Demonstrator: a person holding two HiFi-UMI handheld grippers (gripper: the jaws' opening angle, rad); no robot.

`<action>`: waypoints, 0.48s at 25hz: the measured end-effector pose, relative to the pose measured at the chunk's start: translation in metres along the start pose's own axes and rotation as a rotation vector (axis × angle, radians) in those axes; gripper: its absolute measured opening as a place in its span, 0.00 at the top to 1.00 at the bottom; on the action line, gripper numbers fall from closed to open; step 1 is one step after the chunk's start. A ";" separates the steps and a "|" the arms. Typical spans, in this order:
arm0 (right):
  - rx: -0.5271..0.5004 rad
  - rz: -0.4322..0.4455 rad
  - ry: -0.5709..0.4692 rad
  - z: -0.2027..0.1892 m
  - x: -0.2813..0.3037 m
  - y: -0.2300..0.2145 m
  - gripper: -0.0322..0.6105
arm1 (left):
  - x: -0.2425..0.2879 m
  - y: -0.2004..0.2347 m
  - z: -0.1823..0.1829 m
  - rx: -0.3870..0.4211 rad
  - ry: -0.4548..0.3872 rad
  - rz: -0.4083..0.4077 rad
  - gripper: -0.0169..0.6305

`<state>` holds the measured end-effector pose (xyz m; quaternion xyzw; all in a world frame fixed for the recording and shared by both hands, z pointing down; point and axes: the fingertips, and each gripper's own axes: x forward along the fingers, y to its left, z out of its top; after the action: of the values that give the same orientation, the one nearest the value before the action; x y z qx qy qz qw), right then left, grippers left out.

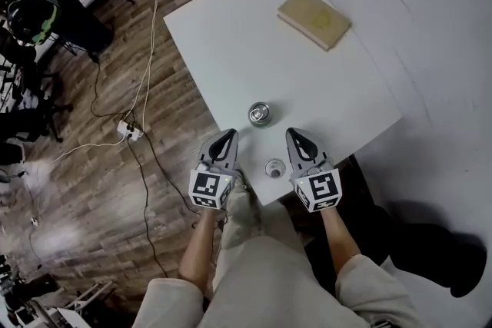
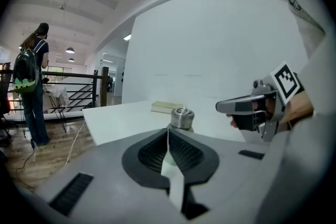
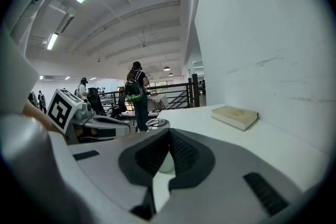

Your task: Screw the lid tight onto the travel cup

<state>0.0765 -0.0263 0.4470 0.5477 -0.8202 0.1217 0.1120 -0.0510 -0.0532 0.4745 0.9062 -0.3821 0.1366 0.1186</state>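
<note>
The steel travel cup [image 1: 260, 114] stands upright on the white table [image 1: 231, 50], a little beyond both grippers. Its round lid [image 1: 274, 167] lies flat near the table's front edge, between the two grippers. My left gripper [image 1: 228, 134] hovers left of the lid, shut and holding nothing. My right gripper [image 1: 293, 134] is right of the lid, also shut and empty. In the left gripper view the cup [image 2: 181, 117] rises just past the closed jaw tips [image 2: 169, 131], with the right gripper [image 2: 247, 107] off to the right. In the right gripper view the cup's top [image 3: 156, 123] shows left of the jaw tips [image 3: 168, 131].
A tan book [image 1: 314, 18] lies at the table's far side by the white wall. Cables and a power strip [image 1: 129, 131] run over the wooden floor on the left. People stand by a railing [image 3: 173, 93] further off.
</note>
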 end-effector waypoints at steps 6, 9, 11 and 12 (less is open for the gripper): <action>-0.008 0.006 0.002 -0.015 0.013 0.009 0.95 | 0.009 0.004 -0.012 -0.008 -0.020 -0.053 0.96; 0.000 -0.005 0.016 -0.024 0.020 0.011 0.95 | 0.014 0.005 -0.020 -0.003 -0.024 -0.083 0.96; 0.005 -0.013 0.027 -0.029 0.023 0.013 0.95 | 0.016 0.005 -0.026 -0.001 -0.022 -0.108 0.96; 0.008 -0.018 0.033 -0.032 0.024 0.013 0.95 | 0.017 0.004 -0.029 0.001 -0.024 -0.123 0.95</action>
<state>0.0572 -0.0323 0.4844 0.5532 -0.8129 0.1332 0.1245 -0.0471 -0.0577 0.5077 0.9296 -0.3269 0.1185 0.1221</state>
